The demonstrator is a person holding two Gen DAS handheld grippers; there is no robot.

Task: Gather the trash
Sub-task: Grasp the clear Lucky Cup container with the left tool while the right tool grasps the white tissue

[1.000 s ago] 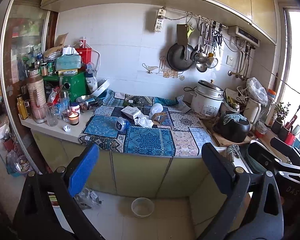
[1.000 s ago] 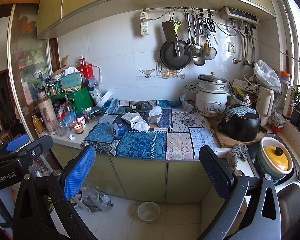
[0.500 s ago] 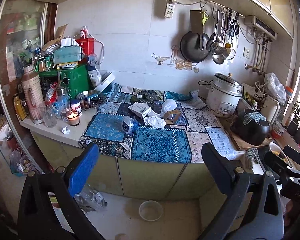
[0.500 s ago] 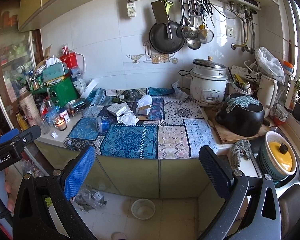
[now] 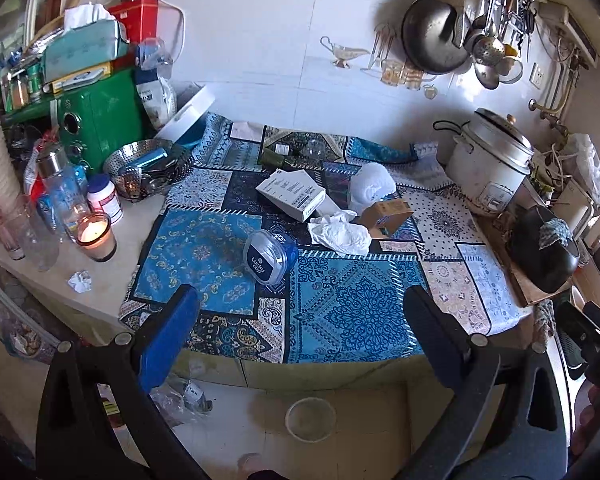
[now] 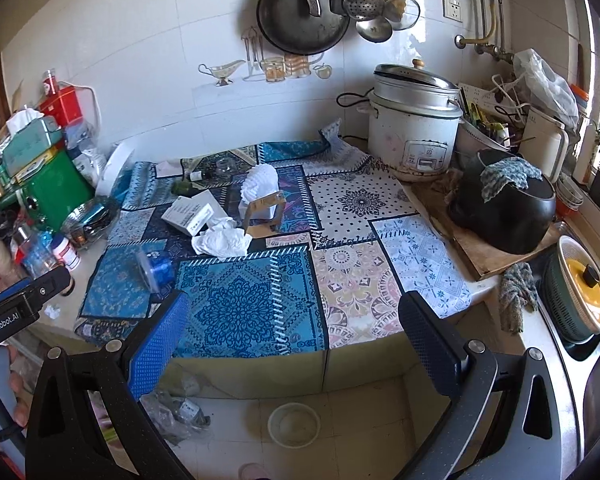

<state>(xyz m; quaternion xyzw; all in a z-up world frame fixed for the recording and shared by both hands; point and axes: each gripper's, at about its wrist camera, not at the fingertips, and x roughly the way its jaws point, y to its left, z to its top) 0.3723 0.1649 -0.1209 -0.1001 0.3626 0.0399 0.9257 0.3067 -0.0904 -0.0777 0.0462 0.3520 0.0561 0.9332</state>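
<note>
Two hand-held grippers hovering, jaws apart, empty: left hand-held gripper, right hand-held gripper. Crumpled tissue lying mid-table beside white box; best pinching its bunched centre, avoiding cloth.

Crumpled tissue on cloth — box behind, cup left.

Both views are aimed forward and down at the table from just off its front edge; patterned cloth and rice cooker are shared, right view set further right.
</note>
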